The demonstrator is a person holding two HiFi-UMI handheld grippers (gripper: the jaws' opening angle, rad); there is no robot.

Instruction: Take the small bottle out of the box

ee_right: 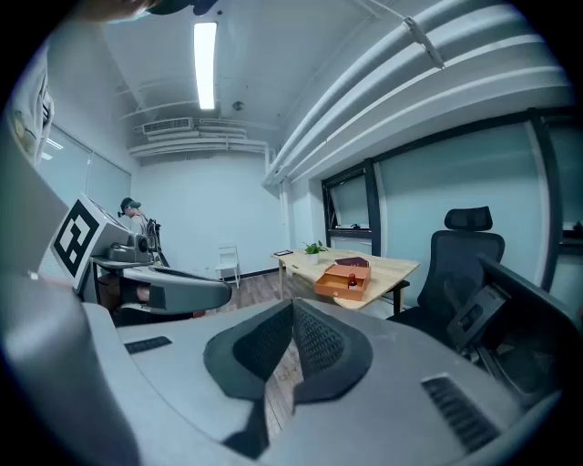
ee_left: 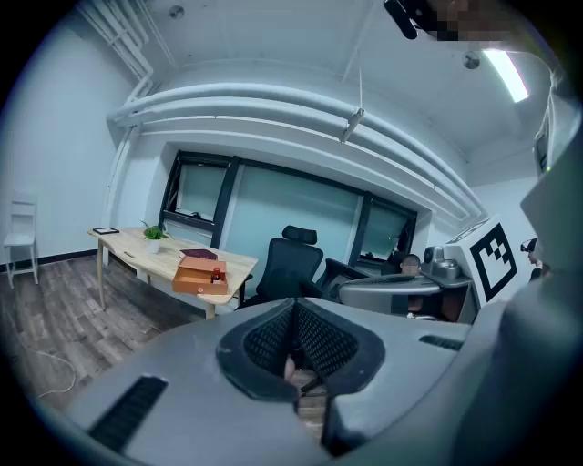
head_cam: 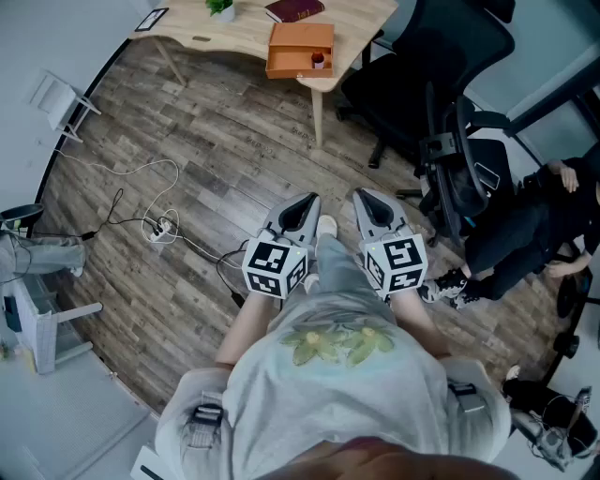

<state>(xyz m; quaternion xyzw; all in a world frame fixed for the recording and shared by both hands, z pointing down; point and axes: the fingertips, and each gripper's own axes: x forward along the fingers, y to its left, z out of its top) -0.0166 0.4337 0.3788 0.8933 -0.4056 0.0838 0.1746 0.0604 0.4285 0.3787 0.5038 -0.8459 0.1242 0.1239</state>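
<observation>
An open orange box [head_cam: 299,51] lies on a light wooden desk [head_cam: 349,21] far ahead of me. A small dark-red bottle [head_cam: 318,61] stands upright in its near right corner. The box [ee_left: 201,274] and bottle [ee_left: 218,272] show small in the left gripper view, and the box [ee_right: 345,278] with its bottle [ee_right: 352,281] in the right gripper view too. My left gripper [head_cam: 306,208] and right gripper [head_cam: 367,202] are held close to my body, side by side above the floor. Both have their jaws together with nothing between them.
A black office chair [head_cam: 427,70] stands right of the desk, and another chair [head_cam: 461,164] is nearer on the right, next to a seated person [head_cam: 534,220]. On the desk are a dark-red book [head_cam: 293,10], a potted plant [head_cam: 221,7] and a tablet [head_cam: 151,19]. Cables and a power strip [head_cam: 161,227] lie on the wood floor at left.
</observation>
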